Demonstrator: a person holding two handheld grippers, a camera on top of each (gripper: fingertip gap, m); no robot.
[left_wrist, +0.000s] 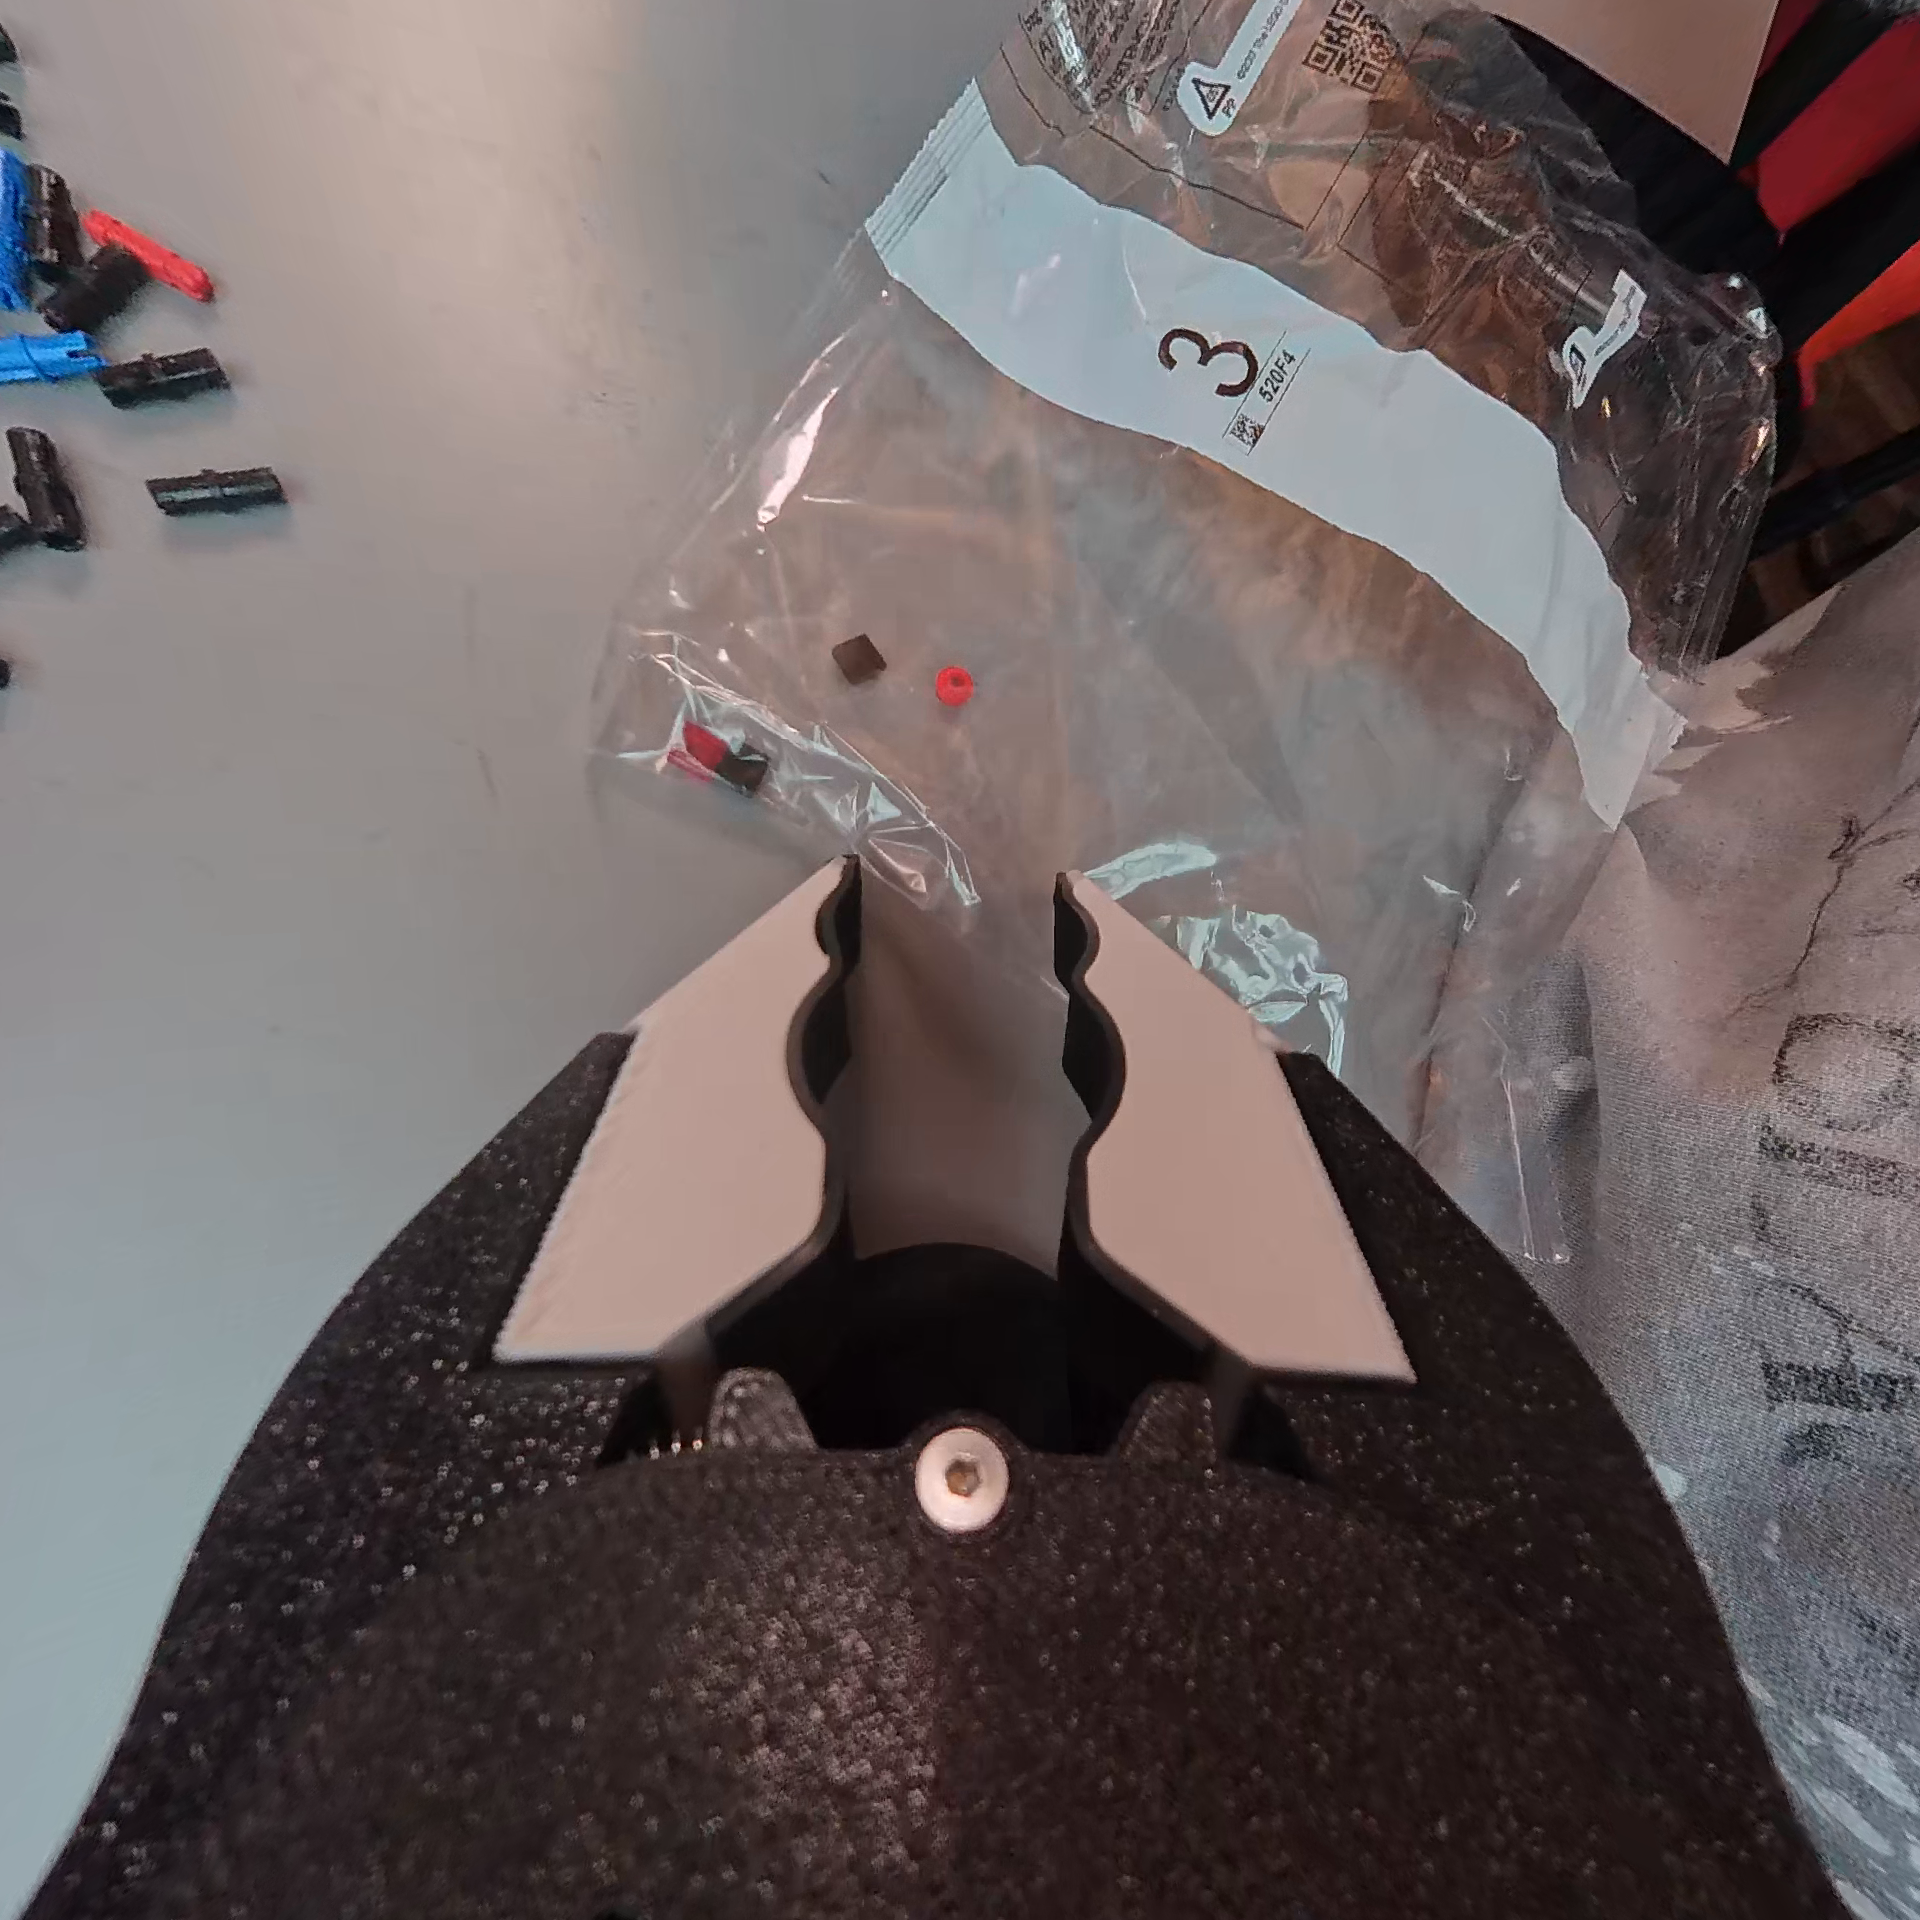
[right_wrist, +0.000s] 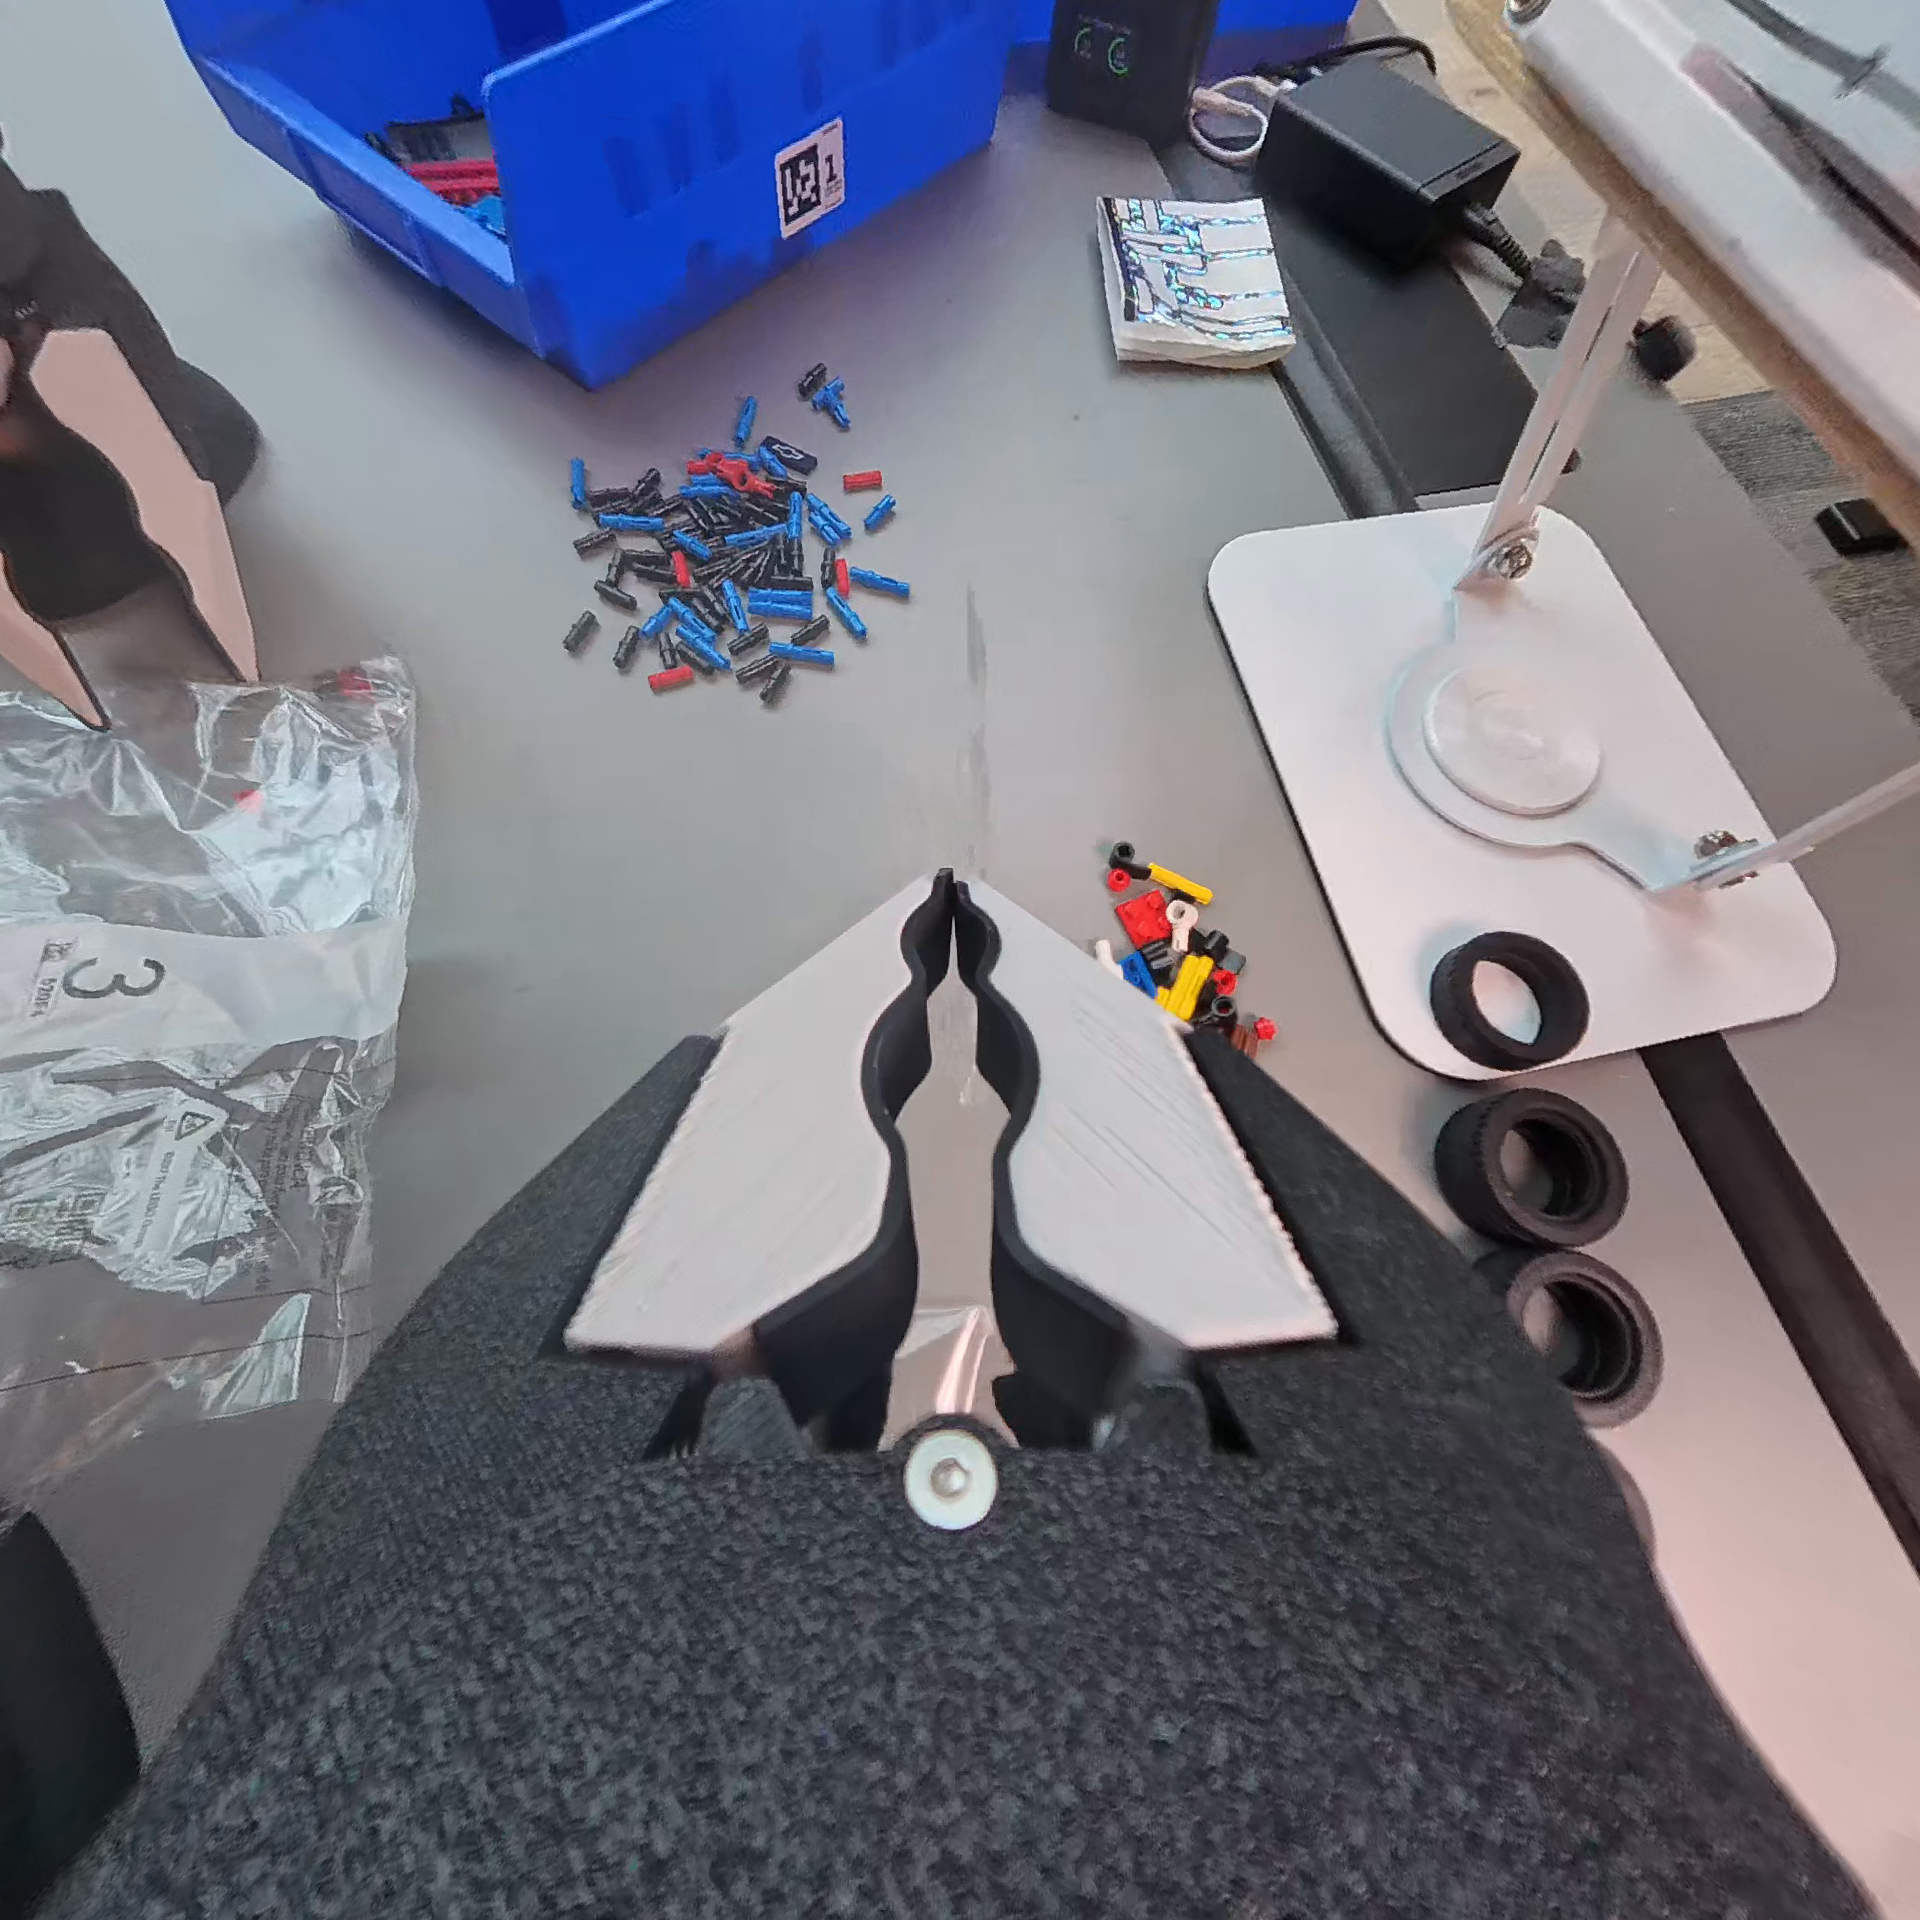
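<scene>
My left gripper is open over the near edge of a clear plastic bag with a white band. Nothing sits between its pads; its left fingertip meets a crinkled corner of the bag. Inside the bag lie a small black square, a red ring and a few red and black pieces. The right wrist view shows the bag too, with the left gripper at its far edge. My right gripper is shut on a thin clear plastic strip that sticks out past its tips above the grey table.
A pile of blue, black and red pins lies ahead, and a small pile of coloured pieces sits by my right finger. A blue bin stands at the back. A white stand base and three black tyres are on the right. Across from one pair of fingers to the other is roughly 30 cm.
</scene>
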